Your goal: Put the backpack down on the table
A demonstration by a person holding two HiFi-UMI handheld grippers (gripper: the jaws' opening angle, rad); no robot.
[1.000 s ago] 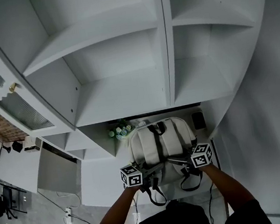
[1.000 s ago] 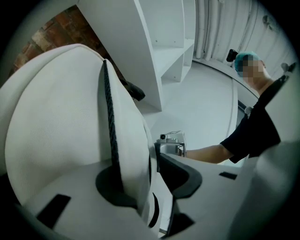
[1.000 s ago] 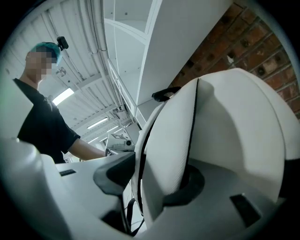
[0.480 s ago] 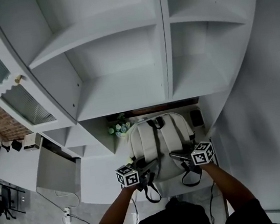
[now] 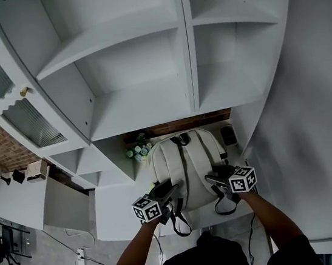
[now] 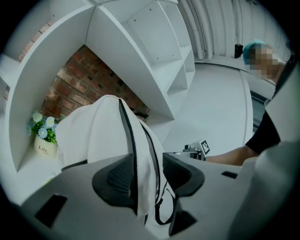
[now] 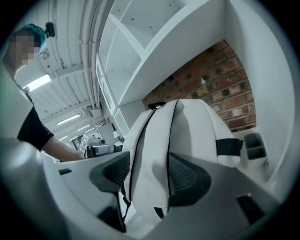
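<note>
The white backpack (image 5: 186, 166) with black trim lies on the white table (image 5: 119, 212) in the shelf unit's niche, straps up. My left gripper (image 5: 167, 191) is at its lower left. A shoulder strap (image 6: 143, 187) hangs between the jaws, which have just been opening, and there is a gap at the right pad. My right gripper (image 5: 214, 180) is at the lower right. Its jaws have also just been opening around the other strap (image 7: 150, 159), with a gap at the left pad. Neither gripper clamps the backpack (image 6: 93, 136) (image 7: 197, 126).
A small pot of flowers (image 5: 138, 153) (image 6: 43, 140) stands left of the backpack's top, against the brick back wall. A dark holder (image 5: 229, 134) (image 7: 254, 145) stands at its right. White shelves rise above the niche. The table's front edge is under my hands.
Both pairs of jaws have spread wider around the straps. The left gripper has slid a little to the left, and the right one has shifted slightly. The backpack stays resting on the table.
</note>
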